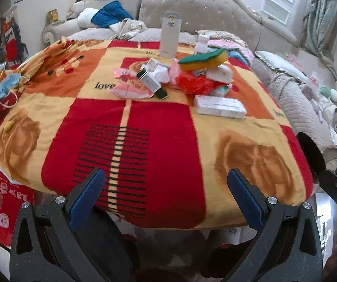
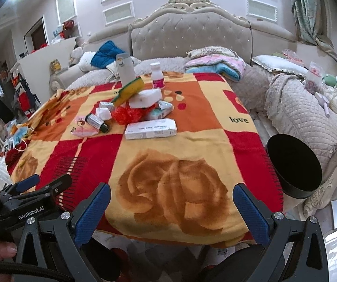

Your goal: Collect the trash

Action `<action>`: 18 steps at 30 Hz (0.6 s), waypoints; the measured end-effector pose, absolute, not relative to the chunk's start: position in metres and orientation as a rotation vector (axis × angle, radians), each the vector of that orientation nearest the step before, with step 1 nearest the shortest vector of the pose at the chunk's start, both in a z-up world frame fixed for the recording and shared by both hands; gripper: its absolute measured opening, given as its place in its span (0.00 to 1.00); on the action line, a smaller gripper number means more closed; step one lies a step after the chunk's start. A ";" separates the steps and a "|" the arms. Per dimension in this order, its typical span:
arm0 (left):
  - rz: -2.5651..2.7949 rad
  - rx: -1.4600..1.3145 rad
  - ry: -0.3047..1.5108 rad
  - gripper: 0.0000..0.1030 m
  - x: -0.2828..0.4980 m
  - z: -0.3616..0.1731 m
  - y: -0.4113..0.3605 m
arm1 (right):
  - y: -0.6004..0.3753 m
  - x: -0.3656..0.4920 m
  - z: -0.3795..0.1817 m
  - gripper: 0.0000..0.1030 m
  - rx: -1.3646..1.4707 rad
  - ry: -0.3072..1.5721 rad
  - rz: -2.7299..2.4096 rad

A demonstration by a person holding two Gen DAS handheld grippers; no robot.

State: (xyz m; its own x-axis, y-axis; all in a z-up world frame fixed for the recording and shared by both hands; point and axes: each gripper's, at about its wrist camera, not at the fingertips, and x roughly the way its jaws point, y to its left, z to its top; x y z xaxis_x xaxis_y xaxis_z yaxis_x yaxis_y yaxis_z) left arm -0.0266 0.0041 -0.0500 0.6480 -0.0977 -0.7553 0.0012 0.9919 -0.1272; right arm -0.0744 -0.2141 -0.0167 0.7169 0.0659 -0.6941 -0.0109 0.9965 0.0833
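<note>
A heap of trash lies at the far middle of the blanket-covered table [image 1: 145, 122] [image 2: 192, 141]: a yellow-green sponge [image 1: 203, 59] [image 2: 129, 90], crumpled red plastic [image 1: 195, 83] [image 2: 127, 114], a flat white box [image 1: 220, 107] [image 2: 151, 128], a small dark bottle [image 1: 151, 83] [image 2: 97, 122], pink wrappers [image 1: 128, 89] [image 2: 84, 129] and a white foam block [image 2: 145, 98]. My left gripper [image 1: 166, 181] hangs open at the table's near edge, nothing between its fingers. My right gripper [image 2: 172, 197] is open too, low at the near edge. A black round bin [image 2: 294, 166] [image 1: 311, 152] stands at the table's right side.
A tall white tumbler [image 1: 169, 35] [image 2: 125, 67] and a small white bottle [image 2: 157, 75] stand behind the heap. Face masks and packets [image 1: 4, 84] lie at the table's left edge. A tufted sofa [image 2: 192, 37] with cushions and blankets wraps around behind and to the right.
</note>
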 end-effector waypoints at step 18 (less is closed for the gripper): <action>0.043 -0.084 0.902 1.00 -0.017 -0.071 0.017 | -0.193 -0.053 -0.026 1.00 0.045 0.806 0.093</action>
State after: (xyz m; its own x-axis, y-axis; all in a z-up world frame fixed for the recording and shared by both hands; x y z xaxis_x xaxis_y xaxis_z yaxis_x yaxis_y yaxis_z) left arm -0.0169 0.0167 -0.0711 0.6198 0.0017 -0.7848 -0.0724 0.9959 -0.0551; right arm -0.0532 -0.1935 -0.0259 0.6882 0.1007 -0.7185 -0.0660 0.9949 0.0762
